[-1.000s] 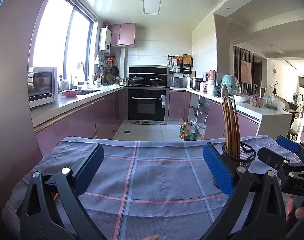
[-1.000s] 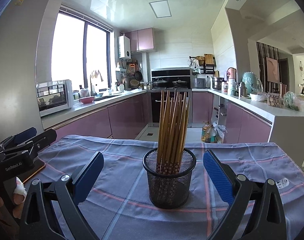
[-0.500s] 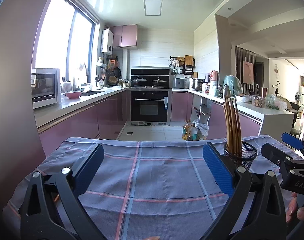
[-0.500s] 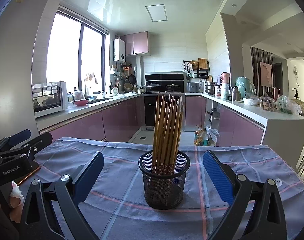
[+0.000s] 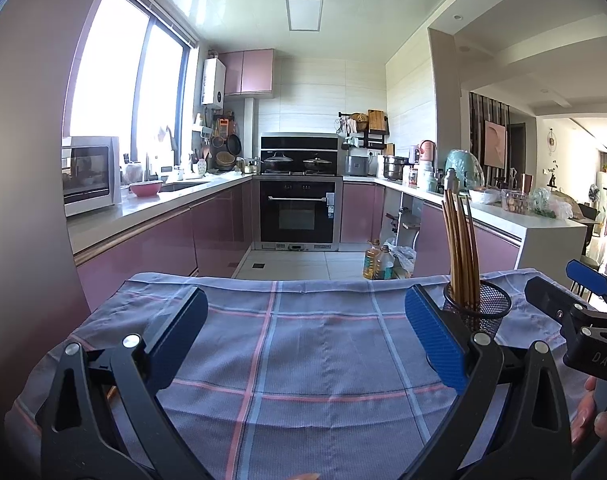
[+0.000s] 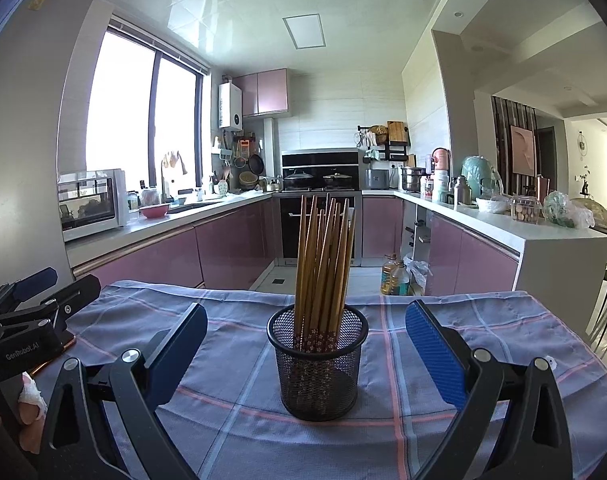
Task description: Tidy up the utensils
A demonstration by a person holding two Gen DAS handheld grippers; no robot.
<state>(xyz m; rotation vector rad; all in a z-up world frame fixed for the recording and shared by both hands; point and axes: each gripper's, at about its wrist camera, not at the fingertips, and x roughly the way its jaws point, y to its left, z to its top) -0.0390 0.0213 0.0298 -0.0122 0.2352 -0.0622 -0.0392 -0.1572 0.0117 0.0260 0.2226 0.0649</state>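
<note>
One checked cloth [image 6: 483, 332] is seen draped over the tabletop's far edge. The mesh holder [image 6: 317, 364] of chopsticks [image 6: 323, 264] is stood mid-cloth, between the spread right claw [image 6: 305, 354]. The left claw [image 5: 303, 344] is held spread over bare cloth.

One black mesh holder [image 6: 317, 364], one bundle of wooden chopsticks [image 6: 323, 264] (too tightly packed to count), one checked tablecloth [image 6: 483, 332], two grippers.
</note>
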